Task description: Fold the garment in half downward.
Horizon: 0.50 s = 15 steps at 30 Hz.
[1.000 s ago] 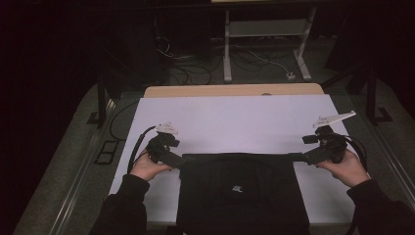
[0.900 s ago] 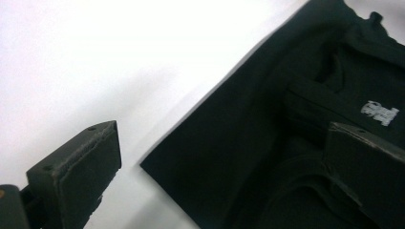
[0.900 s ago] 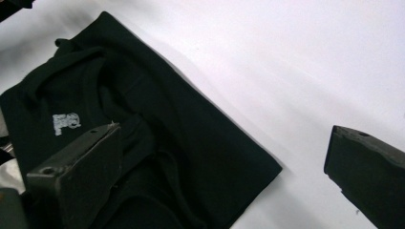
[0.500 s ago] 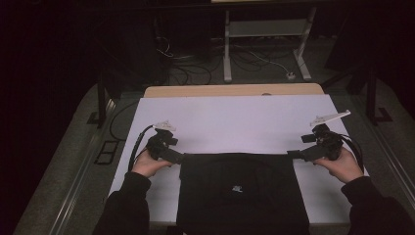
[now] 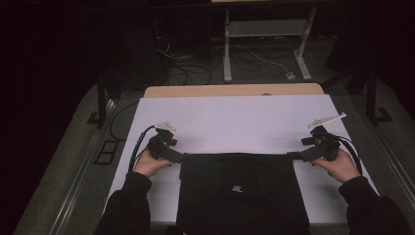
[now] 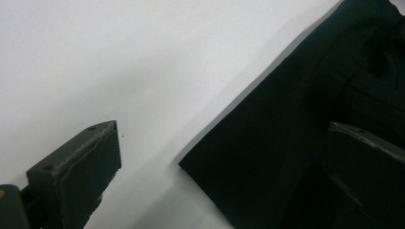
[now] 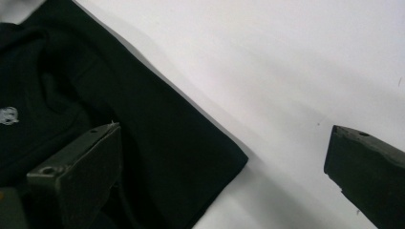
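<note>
A black garment, folded into a rough square with a small pale logo on it, is lying flat on the white table cover at the near edge, right in front of the person. The left gripper is sitting at its far left corner and the right gripper at its far right corner. In each gripper view the jaws are standing wide apart, one over the cloth and one over bare white surface, with the corner of the fabric lying between them; neither is pinching anything.

The cloth is looking soft and limp to me, light enough to lift with no effort but sure to sag and unfold once raised. It is showing several layers at the edge, so I would say the safest hold is right at those two far corners, taking every layer at once, with both sides closing evenly so the fold is not pulled askew. A shallow bite is likely to slip off the smooth weave.
</note>
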Available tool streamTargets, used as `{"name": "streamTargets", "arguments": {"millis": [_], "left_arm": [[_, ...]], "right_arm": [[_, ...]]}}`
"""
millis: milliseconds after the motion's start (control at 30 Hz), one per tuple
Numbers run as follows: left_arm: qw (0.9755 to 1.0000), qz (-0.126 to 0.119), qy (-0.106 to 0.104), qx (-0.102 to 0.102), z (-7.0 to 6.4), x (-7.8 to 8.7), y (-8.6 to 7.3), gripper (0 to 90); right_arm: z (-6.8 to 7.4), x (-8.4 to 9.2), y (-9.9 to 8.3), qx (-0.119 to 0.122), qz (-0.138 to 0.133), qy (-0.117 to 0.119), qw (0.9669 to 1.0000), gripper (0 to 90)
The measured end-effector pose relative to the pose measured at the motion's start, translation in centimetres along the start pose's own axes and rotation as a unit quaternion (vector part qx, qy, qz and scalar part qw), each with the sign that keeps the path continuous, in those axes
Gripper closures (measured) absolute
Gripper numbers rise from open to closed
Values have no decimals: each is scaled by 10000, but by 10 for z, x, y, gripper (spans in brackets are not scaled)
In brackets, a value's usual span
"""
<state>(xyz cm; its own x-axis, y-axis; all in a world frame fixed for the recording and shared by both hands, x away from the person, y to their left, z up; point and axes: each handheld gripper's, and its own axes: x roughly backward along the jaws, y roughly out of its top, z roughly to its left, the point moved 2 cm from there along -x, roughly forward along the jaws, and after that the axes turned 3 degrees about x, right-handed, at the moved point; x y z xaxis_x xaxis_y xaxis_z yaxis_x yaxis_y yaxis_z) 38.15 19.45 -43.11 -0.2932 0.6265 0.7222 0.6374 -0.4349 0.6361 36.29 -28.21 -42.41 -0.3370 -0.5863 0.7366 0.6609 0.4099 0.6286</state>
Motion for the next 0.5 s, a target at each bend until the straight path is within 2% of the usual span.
{"name": "streamTargets", "arguments": {"millis": [300, 500], "left_arm": [[9999, 45, -33, 85, 6, -7, -7, 0], [9999, 95, -49, -9, 7, -12, -10, 0]], "right_arm": [[-5, -6, -3, -6, 77, -2, 10000, 0], [-5, -11, -5, 10, 163, -21, 9999, 0]]}}
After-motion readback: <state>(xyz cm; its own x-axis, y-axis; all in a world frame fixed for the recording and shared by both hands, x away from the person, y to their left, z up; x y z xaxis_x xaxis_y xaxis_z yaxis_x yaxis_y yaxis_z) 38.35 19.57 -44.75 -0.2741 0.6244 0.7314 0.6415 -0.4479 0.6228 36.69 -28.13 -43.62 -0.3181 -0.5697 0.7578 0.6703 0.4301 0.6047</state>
